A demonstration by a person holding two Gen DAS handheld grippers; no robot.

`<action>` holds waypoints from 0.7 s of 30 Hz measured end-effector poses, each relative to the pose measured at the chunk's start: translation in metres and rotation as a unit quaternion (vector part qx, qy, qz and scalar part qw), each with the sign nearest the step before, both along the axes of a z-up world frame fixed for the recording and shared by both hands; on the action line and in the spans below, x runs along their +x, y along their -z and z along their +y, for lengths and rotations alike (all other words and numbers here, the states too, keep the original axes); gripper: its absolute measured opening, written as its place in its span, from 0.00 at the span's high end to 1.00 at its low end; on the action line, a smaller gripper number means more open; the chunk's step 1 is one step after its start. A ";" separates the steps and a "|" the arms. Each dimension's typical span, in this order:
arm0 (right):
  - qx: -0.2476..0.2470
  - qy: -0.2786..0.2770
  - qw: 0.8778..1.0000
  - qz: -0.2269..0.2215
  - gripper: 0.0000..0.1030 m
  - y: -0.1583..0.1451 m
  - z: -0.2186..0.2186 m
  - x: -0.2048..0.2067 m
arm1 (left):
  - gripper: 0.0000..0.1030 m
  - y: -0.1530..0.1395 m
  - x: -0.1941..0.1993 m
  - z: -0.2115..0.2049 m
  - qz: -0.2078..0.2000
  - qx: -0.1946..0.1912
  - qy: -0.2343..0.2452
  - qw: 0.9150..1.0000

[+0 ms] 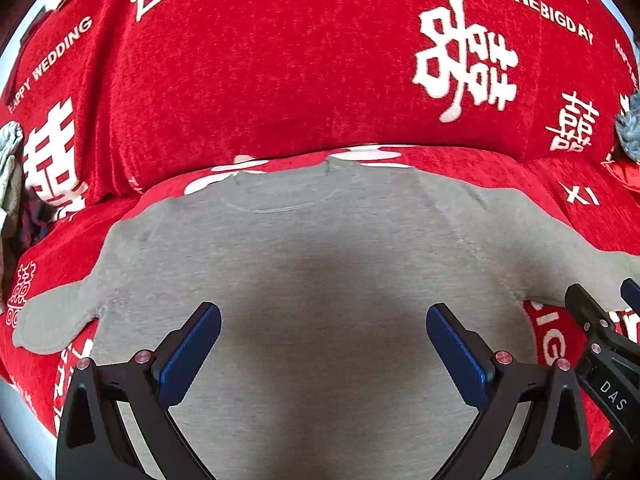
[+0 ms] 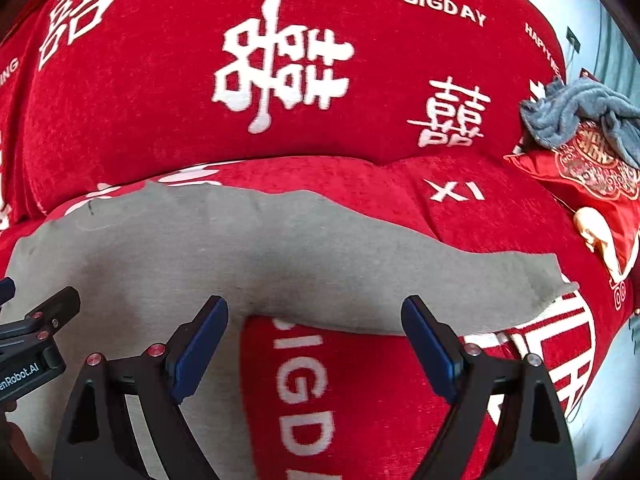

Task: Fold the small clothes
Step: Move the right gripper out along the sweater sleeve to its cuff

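A small grey long-sleeved top lies flat on the red sofa seat, collar toward the backrest, sleeves spread to both sides. My left gripper is open and empty above the top's body. My right gripper is open and empty over the underarm where the right sleeve meets the body. The right gripper's finger shows at the right edge of the left wrist view. The left gripper's finger shows at the left edge of the right wrist view.
The sofa has a red cover with white characters and words. A blue-grey fleece cloth lies on a red embroidered cushion at the right end. More grey cloth lies at the far left.
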State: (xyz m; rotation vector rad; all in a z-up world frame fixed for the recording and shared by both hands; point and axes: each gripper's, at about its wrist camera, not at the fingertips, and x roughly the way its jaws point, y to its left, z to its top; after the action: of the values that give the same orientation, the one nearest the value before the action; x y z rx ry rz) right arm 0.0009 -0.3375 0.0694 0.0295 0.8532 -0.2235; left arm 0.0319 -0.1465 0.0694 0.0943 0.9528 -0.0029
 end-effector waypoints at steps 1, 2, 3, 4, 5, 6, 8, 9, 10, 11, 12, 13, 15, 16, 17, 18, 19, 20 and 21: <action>0.000 0.002 1.000 0.000 0.13 0.001 -0.003 -0.001 | 0.00 0.000 0.001 -0.004 0.001 0.001 0.002 1.000; 0.001 0.005 1.000 0.001 0.13 0.001 -0.007 -0.001 | 0.00 0.000 0.001 -0.008 0.001 0.001 0.005 1.000; 0.002 0.008 1.000 0.001 0.13 0.002 -0.011 -0.002 | 0.00 0.000 0.001 -0.010 0.001 0.001 0.007 1.000; 0.003 0.011 1.000 0.001 0.13 0.002 -0.014 -0.002 | 0.00 0.000 0.002 -0.014 0.002 0.002 0.009 1.000; 0.003 0.013 1.000 0.001 0.13 0.003 -0.018 -0.002 | 0.00 0.000 0.002 -0.017 0.002 0.002 0.011 1.000; 0.004 0.016 1.000 0.001 0.13 0.003 -0.021 -0.003 | 0.00 0.000 0.003 -0.020 0.002 0.003 0.013 1.000; 0.006 0.023 1.000 0.001 0.13 0.004 -0.030 -0.004 | 0.00 0.000 0.003 -0.026 0.003 0.004 0.017 1.000; 0.006 0.026 1.000 0.001 0.13 0.004 -0.034 -0.005 | 0.00 0.001 0.003 -0.029 0.003 0.005 0.019 1.000; 0.006 0.028 1.000 0.001 0.13 0.005 -0.038 -0.005 | 0.00 0.001 0.003 -0.034 0.004 0.006 0.021 1.000; 0.006 0.032 0.999 0.002 0.13 0.005 -0.042 -0.006 | 0.00 0.001 0.003 -0.037 0.004 0.005 0.023 1.000; 0.007 0.035 0.999 0.002 0.13 0.005 -0.046 -0.007 | 0.00 0.001 0.003 -0.041 0.005 0.005 0.025 1.000; 0.007 0.038 0.999 0.002 0.13 0.005 -0.050 -0.008 | 0.00 0.002 0.003 -0.046 0.005 0.005 0.028 1.000; 0.005 0.044 0.999 0.003 0.13 0.005 -0.059 -0.009 | 0.00 0.002 0.004 -0.053 0.006 0.005 0.033 0.999; 0.005 0.047 0.999 0.002 0.13 0.004 -0.063 -0.010 | 0.00 0.002 0.004 -0.058 0.006 0.005 0.036 0.999; 0.004 0.051 0.999 0.002 0.13 0.004 -0.067 -0.011 | 0.00 0.002 0.004 -0.063 0.006 0.005 0.040 0.999; 0.004 0.055 0.998 0.002 0.13 0.003 -0.072 -0.012 | 0.00 0.003 0.003 -0.067 0.007 0.006 0.043 0.999; 0.004 0.058 0.998 0.002 0.13 0.003 -0.076 -0.013 | 0.00 0.003 0.003 -0.071 0.007 0.006 0.046 0.999; 0.004 0.062 0.998 0.002 0.13 0.003 -0.080 -0.014 | 0.00 0.003 0.003 -0.076 0.007 0.007 0.049 0.999; 0.004 0.066 0.998 0.002 0.13 0.002 -0.085 -0.016 | 0.00 0.004 0.003 -0.079 0.008 0.007 0.051 0.999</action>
State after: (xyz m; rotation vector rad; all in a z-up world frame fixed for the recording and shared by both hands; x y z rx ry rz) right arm -0.0146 -0.4225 0.0672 0.0931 0.8576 -0.3444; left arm 0.0354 -0.2258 0.0658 0.1556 0.9625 -0.0921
